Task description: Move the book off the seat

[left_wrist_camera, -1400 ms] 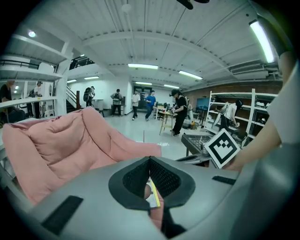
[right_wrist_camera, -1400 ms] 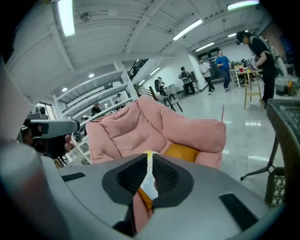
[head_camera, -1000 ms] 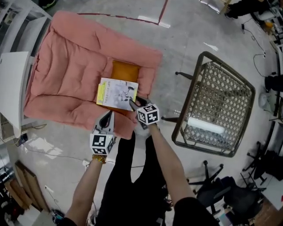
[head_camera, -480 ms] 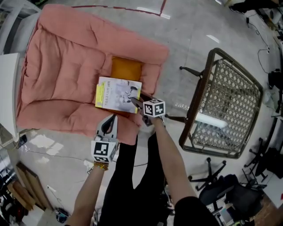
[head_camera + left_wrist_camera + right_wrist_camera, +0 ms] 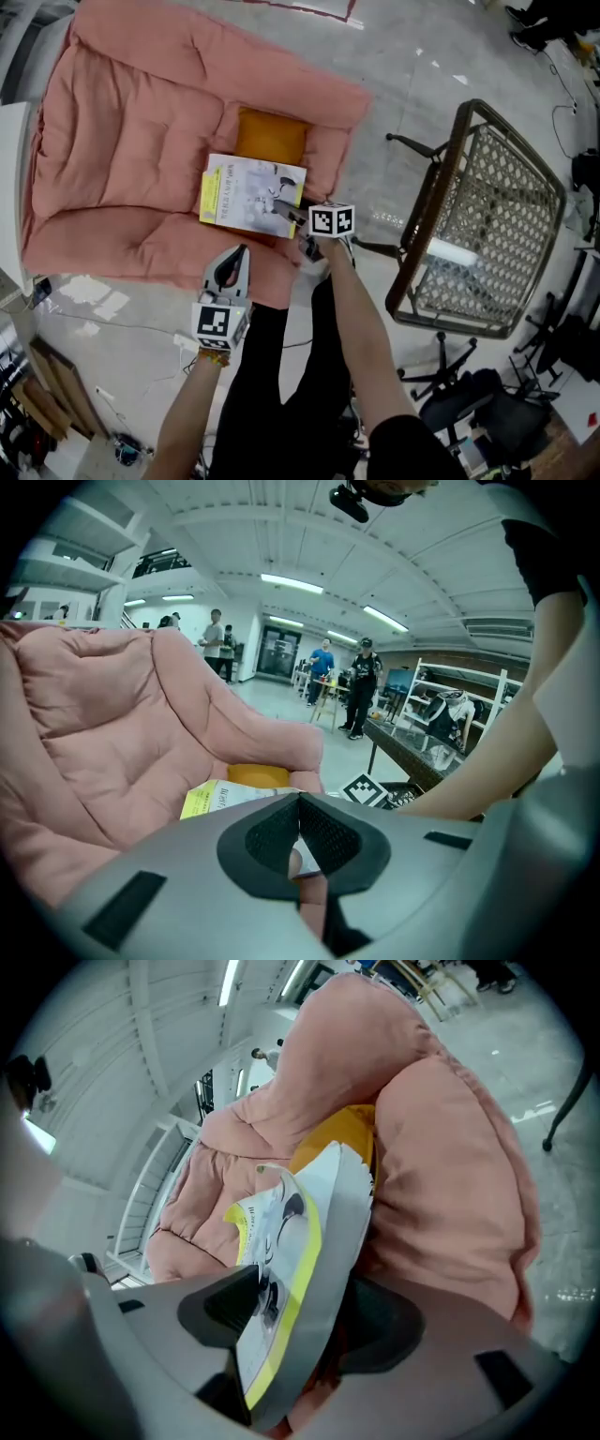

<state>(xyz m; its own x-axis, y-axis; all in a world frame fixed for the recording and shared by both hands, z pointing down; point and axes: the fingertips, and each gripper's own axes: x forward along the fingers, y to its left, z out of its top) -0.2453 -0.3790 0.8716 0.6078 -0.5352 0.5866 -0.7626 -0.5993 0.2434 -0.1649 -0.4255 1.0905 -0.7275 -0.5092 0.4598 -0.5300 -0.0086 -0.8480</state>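
We see the book [image 5: 251,195] lying flat on the pink seat [image 5: 131,141], partly over an orange cushion [image 5: 272,136]. R gripper [image 5: 284,210]: jaws wide, just been opening, book's near corner btwn them, not squeezed. L gripper [image 5: 238,257]: jaws together, empty, by seat's front edge. Wicker chair [image 5: 441,169] holds a white roll [image 5: 450,253].

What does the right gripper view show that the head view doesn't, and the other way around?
Only the right gripper view: the book's page edge between the right gripper's jaws, which have just been opening. Only the head view: the left gripper and the lattice chair. Both: the book, the pink seat cushion and the orange pillow.
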